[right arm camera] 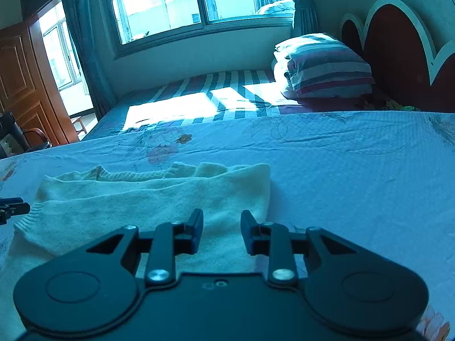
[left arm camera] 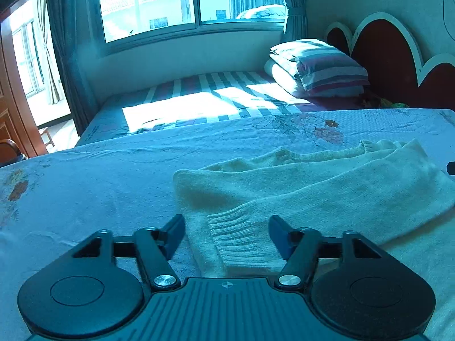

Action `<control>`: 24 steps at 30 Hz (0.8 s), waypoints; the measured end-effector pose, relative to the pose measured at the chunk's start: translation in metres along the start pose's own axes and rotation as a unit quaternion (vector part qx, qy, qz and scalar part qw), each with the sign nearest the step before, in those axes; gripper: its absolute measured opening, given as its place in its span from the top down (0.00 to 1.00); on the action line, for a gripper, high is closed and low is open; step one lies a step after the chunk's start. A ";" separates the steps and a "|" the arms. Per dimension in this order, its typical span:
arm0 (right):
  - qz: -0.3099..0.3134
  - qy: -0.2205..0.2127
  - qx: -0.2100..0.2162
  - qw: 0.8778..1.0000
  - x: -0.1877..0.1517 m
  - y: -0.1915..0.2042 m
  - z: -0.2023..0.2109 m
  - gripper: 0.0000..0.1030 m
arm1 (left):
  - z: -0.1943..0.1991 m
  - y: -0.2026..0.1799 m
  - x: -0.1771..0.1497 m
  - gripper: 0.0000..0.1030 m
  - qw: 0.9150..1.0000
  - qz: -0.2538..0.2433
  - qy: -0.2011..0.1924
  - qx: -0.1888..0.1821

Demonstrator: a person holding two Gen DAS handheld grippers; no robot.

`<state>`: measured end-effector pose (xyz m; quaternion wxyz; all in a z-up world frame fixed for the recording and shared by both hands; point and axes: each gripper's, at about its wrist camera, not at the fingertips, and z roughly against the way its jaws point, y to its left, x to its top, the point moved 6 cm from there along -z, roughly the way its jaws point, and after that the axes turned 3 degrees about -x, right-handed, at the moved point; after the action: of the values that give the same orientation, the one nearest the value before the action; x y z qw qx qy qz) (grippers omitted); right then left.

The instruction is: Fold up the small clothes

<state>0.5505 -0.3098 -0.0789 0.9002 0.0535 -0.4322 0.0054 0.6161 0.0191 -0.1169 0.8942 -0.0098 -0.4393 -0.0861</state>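
So there's a cream knit sweater [left arm camera: 312,193] lying flat on a blue floral sheet [left arm camera: 99,187], already folded over on itself with a sleeve laid across the body. The ribbed cuff [left arm camera: 239,236] sits at the near edge, right between the fingers of the left gripper [left arm camera: 226,234], which is spread wide and not pinching anything. From the right wrist view the same sweater [right arm camera: 159,204] takes up the left-centre of the sheet [right arm camera: 355,176], with its right edge lined up just ahead of the right gripper [right arm camera: 221,231]. That one's parted too, fingers hovering low over the near hem with nothing between them. You can catch the tip of the left gripper [right arm camera: 12,209] poking in at the far left. Farther back there's a striped bed [left arm camera: 199,96], a folded striped quilt [left arm camera: 321,68] at the right, and a big window [left arm camera: 184,0].
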 end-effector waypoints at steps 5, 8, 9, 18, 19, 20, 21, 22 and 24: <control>-0.022 0.010 0.008 1.000 -0.017 -0.006 0.016 0.71 | 0.019 -0.013 -0.009 0.25 1.000 -0.008 0.005 0.004; -0.030 0.015 0.011 0.999 -0.025 -0.010 0.020 0.70 | 0.020 -0.016 -0.021 0.23 0.999 -0.012 0.026 0.018; -0.023 0.021 0.003 1.000 -0.028 -0.011 0.018 0.69 | 0.015 -0.014 -0.027 0.20 0.998 -0.013 0.051 0.026; -0.027 0.030 0.044 0.998 -0.043 -0.025 0.066 0.67 | 0.102 0.003 -0.092 0.20 0.995 0.074 0.071 0.005; -0.034 0.033 0.061 0.997 -0.050 -0.029 0.078 0.67 | 0.117 0.004 -0.107 0.20 0.993 0.090 0.075 -0.004; -0.038 0.036 0.072 0.996 -0.060 -0.033 0.092 0.67 | 0.131 0.005 -0.120 0.20 0.992 0.100 0.078 -0.013; -0.041 0.038 0.078 0.995 -0.069 -0.037 0.102 0.66 | 0.144 0.005 -0.132 0.21 0.991 0.106 0.084 -0.018; -0.048 0.045 0.088 0.994 -0.081 -0.041 0.114 0.67 | 0.155 0.005 -0.144 0.25 0.990 0.107 0.092 -0.024; -0.073 0.068 0.101 0.990 -0.107 -0.049 0.137 0.67 | 0.175 0.004 -0.173 0.56 0.985 0.114 0.127 -0.041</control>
<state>0.3792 -0.3685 -0.0817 0.9154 0.1755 -0.3620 -0.0133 0.3761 0.0642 -0.1459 0.9453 -0.0857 -0.3147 -0.0021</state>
